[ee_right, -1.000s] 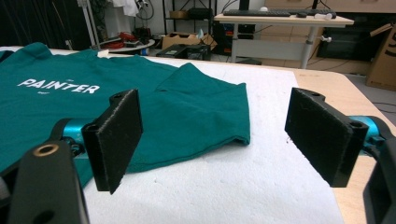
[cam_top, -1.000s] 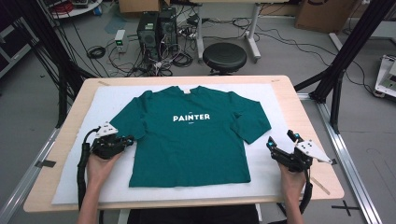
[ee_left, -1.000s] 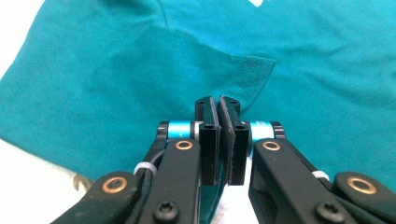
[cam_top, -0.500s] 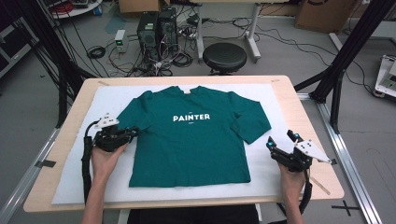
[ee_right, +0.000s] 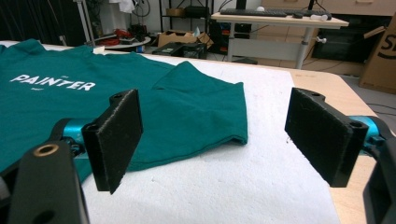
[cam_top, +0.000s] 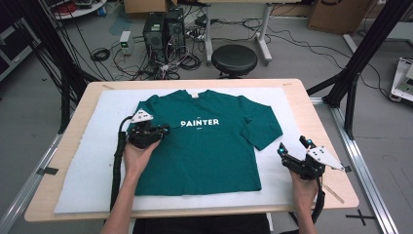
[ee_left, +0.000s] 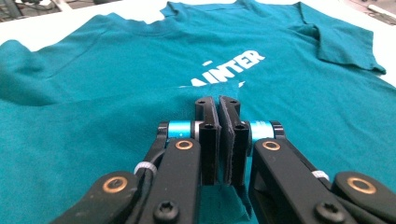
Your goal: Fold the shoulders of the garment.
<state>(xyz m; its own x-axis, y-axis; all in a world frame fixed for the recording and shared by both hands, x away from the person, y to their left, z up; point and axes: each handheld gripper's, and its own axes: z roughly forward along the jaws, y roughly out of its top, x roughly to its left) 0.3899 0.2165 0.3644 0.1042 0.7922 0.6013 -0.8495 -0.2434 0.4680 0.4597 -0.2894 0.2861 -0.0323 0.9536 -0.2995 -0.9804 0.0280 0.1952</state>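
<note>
A dark green T-shirt (cam_top: 209, 156) printed "PAINTER" lies flat, front up, on a white foam mat (cam_top: 83, 170). My left gripper (cam_top: 163, 129) is over the shirt's left chest, shut on the left sleeve's edge and drawing it inward across the body. In the left gripper view the jaws (ee_left: 218, 105) meet on a fold of green cloth (ee_left: 210, 91) just before the white lettering. My right gripper (cam_top: 292, 145) rests on the mat at the right, open, with nothing between its pads (ee_right: 119, 135). The shirt's right sleeve (ee_right: 205, 107) lies spread just ahead of it.
The mat covers a wooden table (cam_top: 331, 146). Beyond the far edge stand a black stool (cam_top: 234, 59), computer towers (cam_top: 163, 29) and loose cables on the floor. Black frame legs (cam_top: 360, 58) rise at both sides. Bare mat lies left and right of the shirt.
My left gripper has travelled from the shirt's left edge inward and up over the chest, carrying the left sleeve with it. The right gripper has stayed put.
</note>
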